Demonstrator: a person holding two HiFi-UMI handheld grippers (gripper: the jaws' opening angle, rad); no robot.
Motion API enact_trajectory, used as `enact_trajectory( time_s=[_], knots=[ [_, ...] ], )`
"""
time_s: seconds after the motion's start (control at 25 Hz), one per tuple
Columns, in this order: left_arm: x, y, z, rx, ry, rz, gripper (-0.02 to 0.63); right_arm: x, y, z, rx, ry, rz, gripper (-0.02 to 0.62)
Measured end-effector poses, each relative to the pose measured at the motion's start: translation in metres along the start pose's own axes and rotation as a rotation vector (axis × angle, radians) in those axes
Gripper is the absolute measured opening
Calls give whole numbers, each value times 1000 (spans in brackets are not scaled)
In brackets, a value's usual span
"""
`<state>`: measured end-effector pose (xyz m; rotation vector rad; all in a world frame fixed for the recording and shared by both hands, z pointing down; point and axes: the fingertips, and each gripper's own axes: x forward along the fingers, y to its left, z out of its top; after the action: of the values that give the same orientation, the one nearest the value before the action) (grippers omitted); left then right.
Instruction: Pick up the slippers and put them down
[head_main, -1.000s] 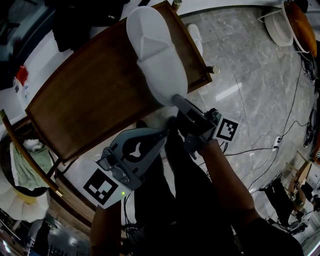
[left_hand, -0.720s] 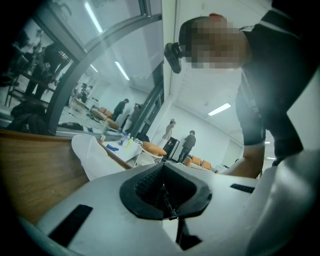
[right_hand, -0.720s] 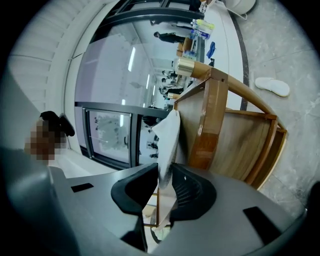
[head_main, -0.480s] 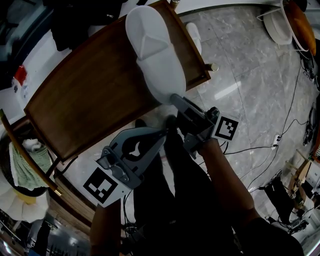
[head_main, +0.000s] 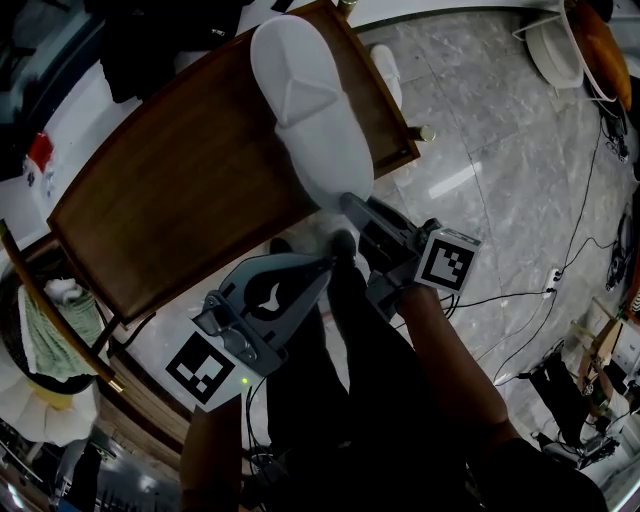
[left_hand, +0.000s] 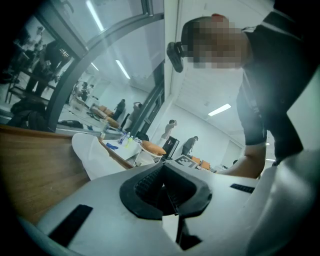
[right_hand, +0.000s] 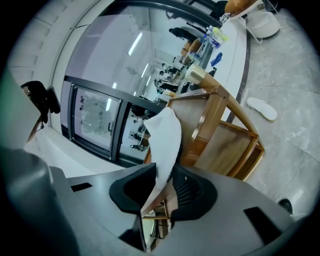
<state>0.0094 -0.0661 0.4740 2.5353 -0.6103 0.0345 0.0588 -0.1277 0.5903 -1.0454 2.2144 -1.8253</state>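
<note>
Lying along the wooden table, the white slipper reaches the table's near edge. Its heel sits between the jaws of our right gripper, which have just been opening and now stand loose around it. Our left gripper, at eight o'clock from the right one, keeps its jaws clenched on nothing. A second slipper lies on the floor at one o'clock of the table.

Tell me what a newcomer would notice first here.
A big white slipper lies on the wooden table. Its near end is at the table's edge, between the jaws of the right gripper, which have just been opening. A second white slipper lies on the marble floor beyond the table.
</note>
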Motion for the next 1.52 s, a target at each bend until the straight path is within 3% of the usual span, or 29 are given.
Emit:
enact_trajectory(
  time_s=[0.56,1.12,1.32,1.4,1.52],
  knots=[
    [2,-2,-1,-2,-4,-1,11,-9,-8,-2,-85,12,-90,176],
    [-1,-7,-8,7,3,17,11,-37,-13,0,-70,-53,-98,169],
    [-6,-14,15,15,-9,42,11,-53,30,6,-141,-51,-59,106],
    [-12,-17,34,38,-41,57,11,-55,61,10,-189,-41,-11,66],
    [-20,-20,74,100,-81,83,11,-52,121,27,-282,-31,98,58]
  ],
)
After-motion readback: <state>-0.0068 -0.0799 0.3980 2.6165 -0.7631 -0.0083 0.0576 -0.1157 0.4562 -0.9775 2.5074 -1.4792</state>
